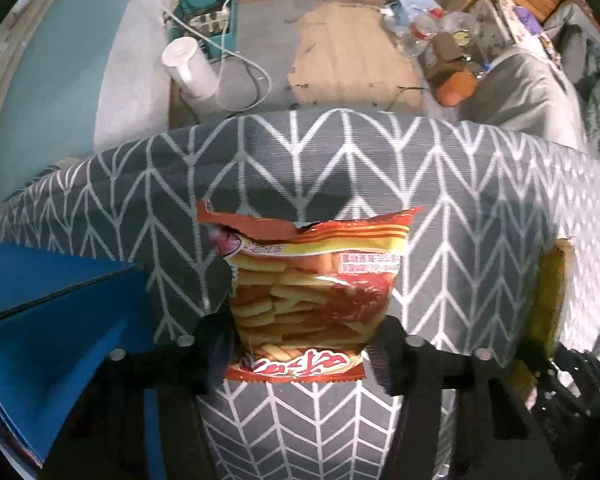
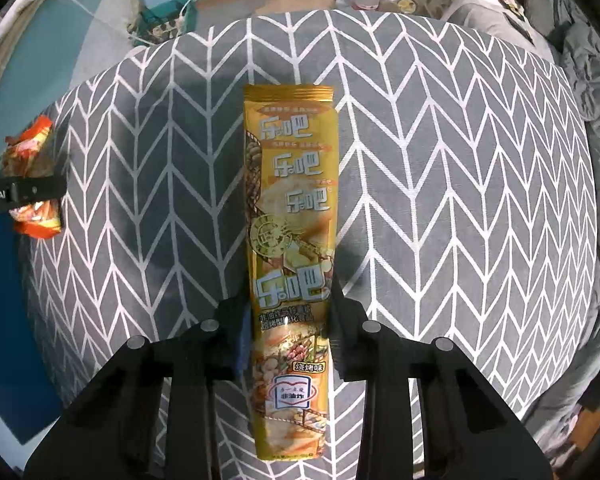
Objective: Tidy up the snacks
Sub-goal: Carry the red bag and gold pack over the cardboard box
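Note:
A red bag of chip sticks (image 1: pixel 312 292), torn along its top edge, lies on the grey chevron tablecloth (image 1: pixel 460 208). My left gripper (image 1: pixel 298 344) points down over it, and both black fingers press the bag's lower sides. In the right wrist view that same red bag (image 2: pixel 36 168) sits at the far left under the left gripper's black body. A long yellow pack of potato crisps (image 2: pixel 290 208) lies lengthwise at the middle of the cloth (image 2: pixel 460 200). My right gripper (image 2: pixel 290 336) is shut on its lower half, one finger on each long side.
A blue cardboard box (image 1: pixel 40 312) stands open just left of the left gripper, at the table's edge. A black crate (image 1: pixel 572 392) and a yellowish board (image 1: pixel 548 300) sit at the right. Beyond the far edge are a white canister (image 1: pixel 188 68), cables and grey bedding (image 2: pixel 580 80).

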A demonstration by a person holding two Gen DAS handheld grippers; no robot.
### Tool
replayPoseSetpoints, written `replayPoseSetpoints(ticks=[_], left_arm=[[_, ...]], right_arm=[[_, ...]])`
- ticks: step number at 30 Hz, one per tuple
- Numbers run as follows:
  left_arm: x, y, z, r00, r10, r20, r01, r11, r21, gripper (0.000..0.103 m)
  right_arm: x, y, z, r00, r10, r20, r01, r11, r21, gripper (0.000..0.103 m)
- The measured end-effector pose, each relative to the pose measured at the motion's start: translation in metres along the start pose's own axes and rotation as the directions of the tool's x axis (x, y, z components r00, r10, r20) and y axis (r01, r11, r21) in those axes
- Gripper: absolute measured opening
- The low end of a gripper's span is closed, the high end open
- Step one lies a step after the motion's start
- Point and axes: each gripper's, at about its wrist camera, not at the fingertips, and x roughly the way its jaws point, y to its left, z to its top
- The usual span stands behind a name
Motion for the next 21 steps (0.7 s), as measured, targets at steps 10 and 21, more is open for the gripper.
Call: replayPoseSetpoints(ticks=[10,21], left_arm=[[-0.024,0.006,-0.027,0.998,-0.048,0.034,0.048,0.999,0.006,0.045],[-0.076,0.005,-0.076,0.991,-0.098,0.089,0.096,0.995,0.029,0.045]], right_arm=[[-0.007,0.008,-0.006,1.0,0.021,-0.009,-0.022,0.998,-0.064,0.029],[-0.051,0.025,-0.017,0.998,0.055,0.0,-0.054,0.982,-0.18,0.029]])
